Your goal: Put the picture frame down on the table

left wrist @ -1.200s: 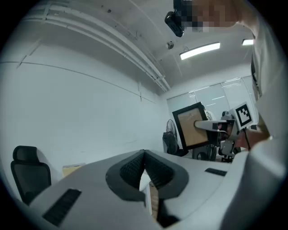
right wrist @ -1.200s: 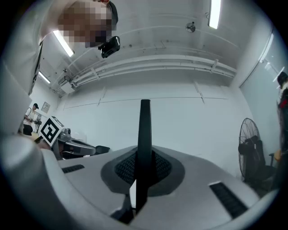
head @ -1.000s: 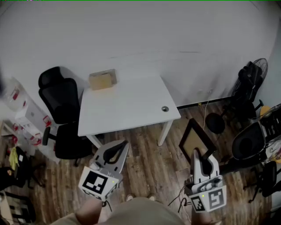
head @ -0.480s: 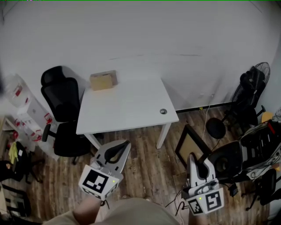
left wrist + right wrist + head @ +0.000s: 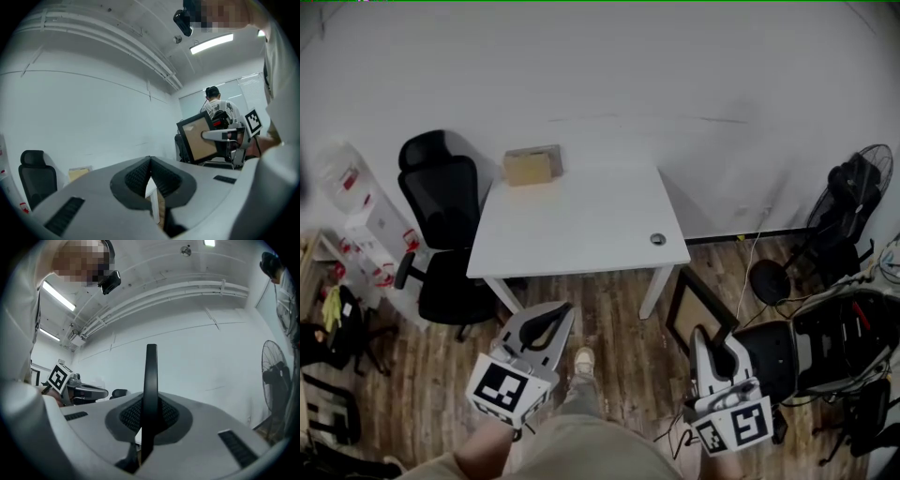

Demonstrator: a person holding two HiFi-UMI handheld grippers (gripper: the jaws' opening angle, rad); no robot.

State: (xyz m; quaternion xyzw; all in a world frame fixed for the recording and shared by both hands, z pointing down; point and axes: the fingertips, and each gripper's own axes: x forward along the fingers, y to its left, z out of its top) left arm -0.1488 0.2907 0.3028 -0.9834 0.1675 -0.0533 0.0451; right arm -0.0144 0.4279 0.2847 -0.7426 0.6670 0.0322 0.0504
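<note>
Holding picture frame [image 5: 692,302] short of table [image 5: 581,220] | right gripper [image 5: 705,336] clamps its edge | left gripper [image 5: 561,311] pinched, empty | set-down left (whole job, basically)

One table [image 5: 581,225], one picture frame [image 5: 697,307], one cardboard box [image 5: 532,166], one fan [image 5: 276,376].

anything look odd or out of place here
Only the picture frame: it hangs tilted over the floor beside the table, clamped on edge in the right gripper, not yet set down. Nothing looks spilled or damaged.
</note>
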